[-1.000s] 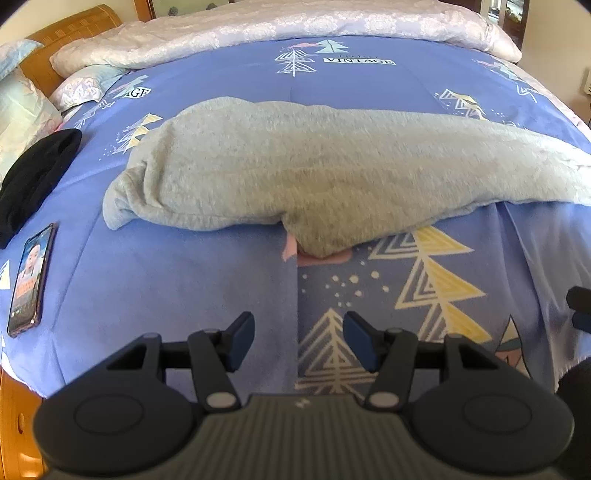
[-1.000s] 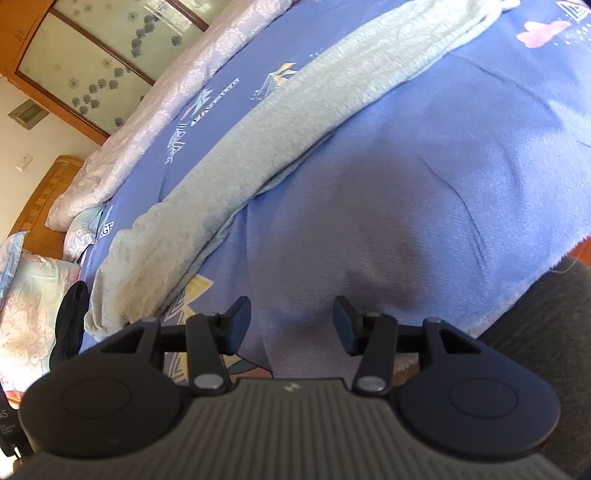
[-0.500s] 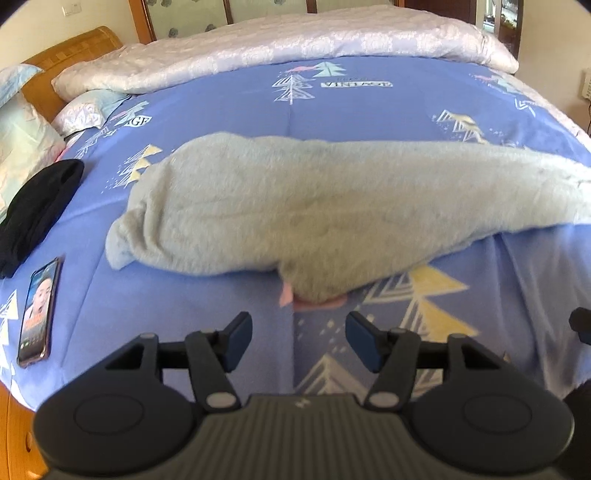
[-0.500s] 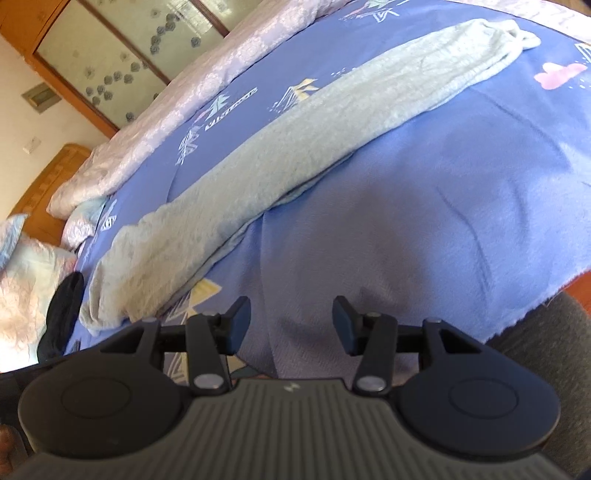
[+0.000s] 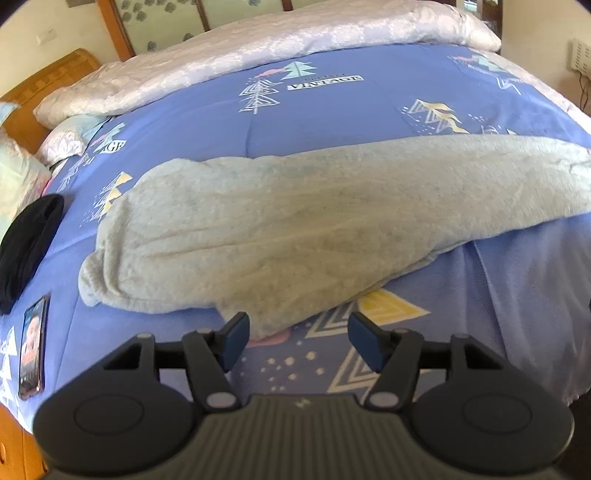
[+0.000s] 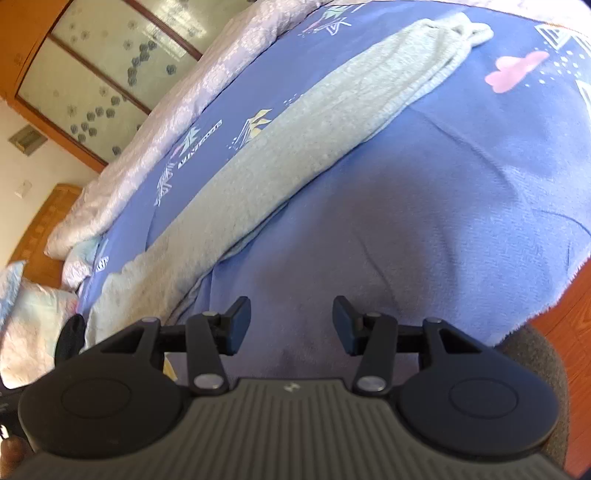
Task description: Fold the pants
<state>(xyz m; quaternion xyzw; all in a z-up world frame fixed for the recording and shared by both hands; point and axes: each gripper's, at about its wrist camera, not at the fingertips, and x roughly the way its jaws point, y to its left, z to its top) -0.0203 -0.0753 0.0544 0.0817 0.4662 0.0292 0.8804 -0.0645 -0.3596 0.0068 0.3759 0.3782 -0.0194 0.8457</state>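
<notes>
Pale grey-green fleece pants [image 5: 295, 229] lie folded lengthwise in a long band across the blue patterned bedspread [image 5: 332, 103]. In the left wrist view their near edge dips down just ahead of my left gripper [image 5: 295, 338], whose jaws stand open with nothing between them; its left fingertip is close to that edge. In the right wrist view the pants [image 6: 295, 147] run diagonally from lower left to the cuffs [image 6: 465, 33] at the upper right. My right gripper [image 6: 290, 325] hovers open and empty over bare bedspread [image 6: 443, 221], short of the pants.
A phone [image 5: 32, 360] lies near the bed's left edge beside a black garment [image 5: 29, 236]. A rolled white quilt [image 5: 258, 48] runs along the far side, with pillows [image 5: 14, 177] and a wooden headboard at the left. The bed's edge and a wooden floor [image 6: 569, 332] show at the right.
The left gripper has moved closer to the pants' near edge, which now sits just ahead of its fingertips, and its jaws have widened slightly. The right view has shifted toward the cuffs.
</notes>
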